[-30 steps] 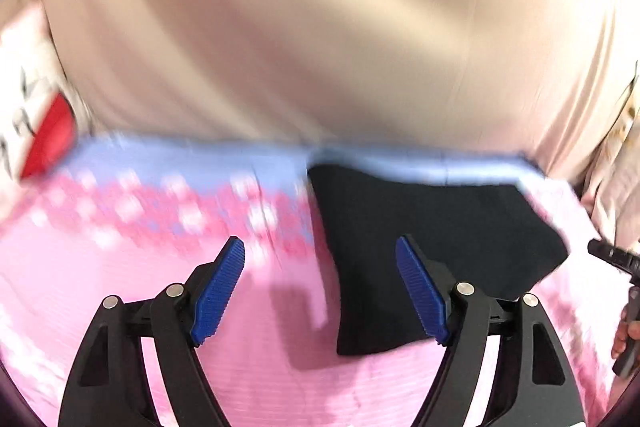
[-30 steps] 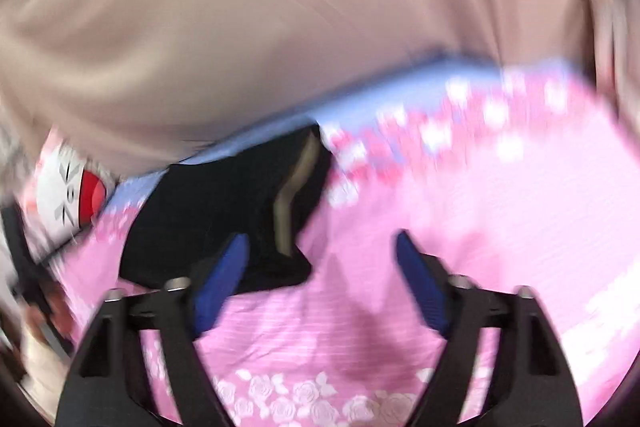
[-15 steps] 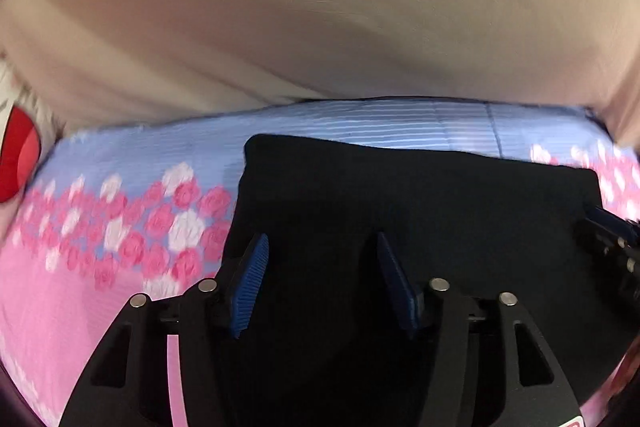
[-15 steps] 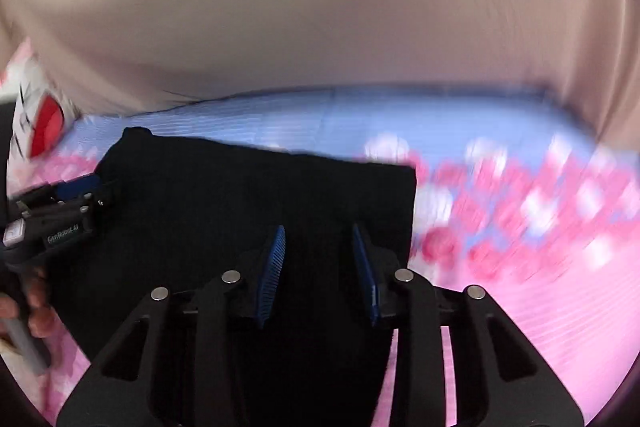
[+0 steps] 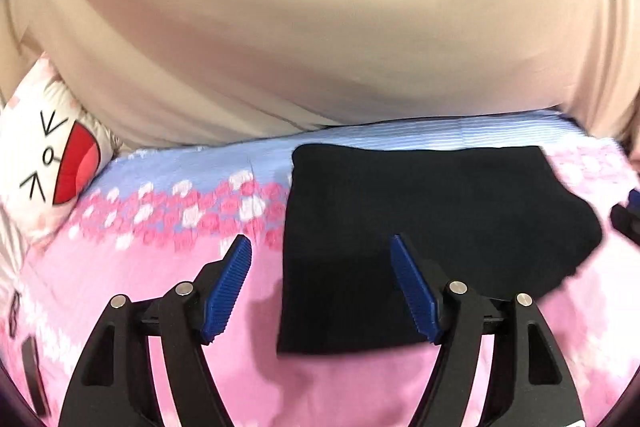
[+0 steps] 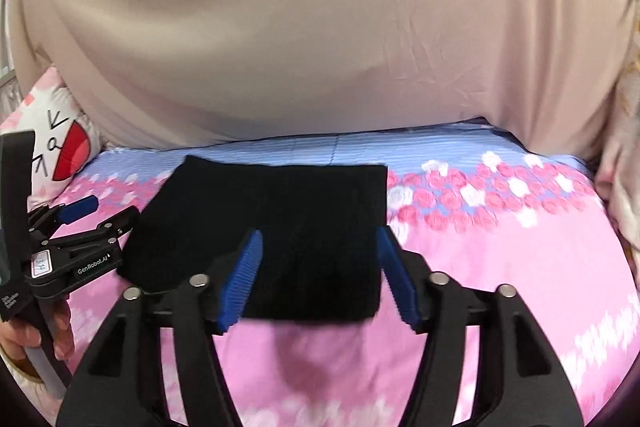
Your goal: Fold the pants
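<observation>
Since half-second ago, both tools [image 5: 320, 283] [image 6: 318, 275] opened, off folded pants [image 6: 280, 227].

In the left wrist view the right gripper [image 5: 628, 217] is cut off by the right edge, its jaws unreadable. The right gripper's finger [image 6: 400, 279] covers the black pants' [image 6: 280, 223] near right corner.

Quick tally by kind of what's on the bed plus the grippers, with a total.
Folded black pants: 1
Cartoon-face pillow: 1
Floral bedsheet: 1
Grippers: 2, left gripper and right gripper, both open and holding nothing
Total: 5
</observation>
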`<act>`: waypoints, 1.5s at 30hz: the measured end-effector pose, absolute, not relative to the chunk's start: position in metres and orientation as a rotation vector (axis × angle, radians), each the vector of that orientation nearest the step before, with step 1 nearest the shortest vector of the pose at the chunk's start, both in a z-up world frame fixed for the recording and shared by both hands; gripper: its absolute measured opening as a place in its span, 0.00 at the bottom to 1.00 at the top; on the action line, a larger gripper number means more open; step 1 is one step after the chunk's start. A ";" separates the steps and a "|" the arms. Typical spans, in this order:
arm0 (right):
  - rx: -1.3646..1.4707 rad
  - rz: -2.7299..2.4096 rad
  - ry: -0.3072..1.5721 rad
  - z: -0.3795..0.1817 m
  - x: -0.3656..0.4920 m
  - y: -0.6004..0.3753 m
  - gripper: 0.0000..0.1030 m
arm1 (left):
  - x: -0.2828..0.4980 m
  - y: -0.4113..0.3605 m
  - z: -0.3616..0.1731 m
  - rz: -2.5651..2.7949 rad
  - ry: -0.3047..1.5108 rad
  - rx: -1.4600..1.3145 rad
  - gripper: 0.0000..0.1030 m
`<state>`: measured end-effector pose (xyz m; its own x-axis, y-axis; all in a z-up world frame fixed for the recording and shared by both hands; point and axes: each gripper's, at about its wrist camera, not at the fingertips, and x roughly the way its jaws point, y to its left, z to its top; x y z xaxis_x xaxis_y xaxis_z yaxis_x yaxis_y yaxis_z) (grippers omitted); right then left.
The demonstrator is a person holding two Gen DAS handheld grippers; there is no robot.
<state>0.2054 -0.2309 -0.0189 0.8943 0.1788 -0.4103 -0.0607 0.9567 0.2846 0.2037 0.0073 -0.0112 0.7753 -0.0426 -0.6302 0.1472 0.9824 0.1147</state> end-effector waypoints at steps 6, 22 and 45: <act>0.274 0.097 0.438 -0.022 0.158 -0.212 0.57 | 0.146 0.006 -0.005 -0.101 0.687 0.158 0.68; 0.290 0.124 0.510 -0.055 0.149 -0.214 0.50 | 0.141 0.010 -0.042 -0.075 0.780 0.164 0.68; 0.304 0.078 0.506 -0.040 0.157 -0.228 0.86 | 0.147 0.018 -0.041 -0.081 0.800 0.143 0.82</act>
<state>0.1574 -0.2279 -0.0395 0.8729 0.1481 -0.4649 0.0010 0.9523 0.3053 0.1468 0.0180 -0.0406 0.6940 -0.0180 -0.7198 0.1259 0.9873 0.0967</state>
